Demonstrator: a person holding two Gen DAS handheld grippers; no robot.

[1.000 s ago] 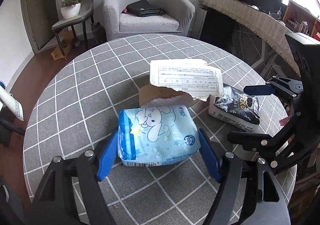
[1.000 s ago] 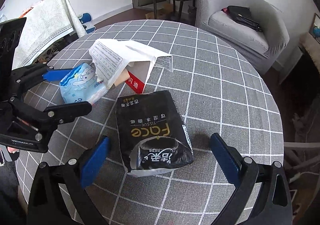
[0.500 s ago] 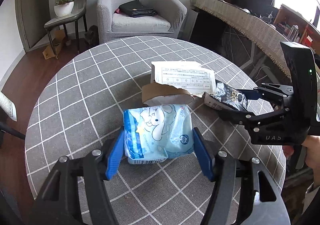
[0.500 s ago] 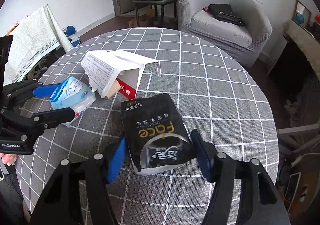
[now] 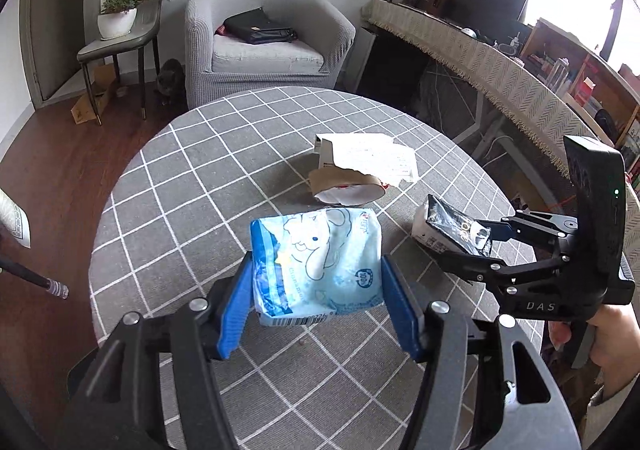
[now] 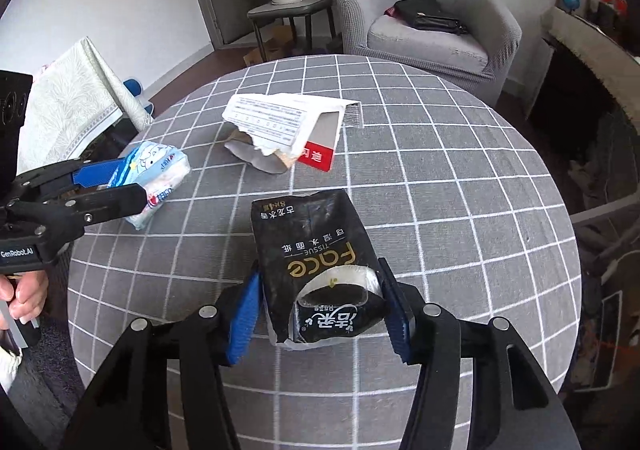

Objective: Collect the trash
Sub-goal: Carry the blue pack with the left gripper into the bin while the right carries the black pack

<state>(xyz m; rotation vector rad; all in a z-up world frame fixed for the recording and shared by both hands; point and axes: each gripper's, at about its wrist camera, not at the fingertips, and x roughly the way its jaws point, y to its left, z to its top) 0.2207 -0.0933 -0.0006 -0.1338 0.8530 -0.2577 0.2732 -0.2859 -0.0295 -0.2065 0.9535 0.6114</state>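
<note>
Left gripper (image 5: pixel 316 282) at bottom centre of its view – blue fingers (image 5: pixel 236 314) closing, pressed on both sides of the light blue tissue pack (image 5: pixel 316 262), gripped. Right gripper (image 6: pixel 320 304) low centre of its view, fingers (image 6: pixel 244 318) closing too, clamped on the black tissue pack (image 6: pixel 316 262). Grey checked surface (image 5: pixel 192 177) under both. Farther up, mid-frame – torn white paper envelope (image 5: pixel 364 161) lying on the surface. Grey armchair (image 5: pixel 264 45) at top, beyond the surface.

Right tool (image 6: pixel 318 304) closing on black tissue pack (image 6: pixel 316 266), pads pressing it; torn box (image 6: pixel 288 133) at 12 o'clock on bench (image 6: pixel 460 177).
</note>
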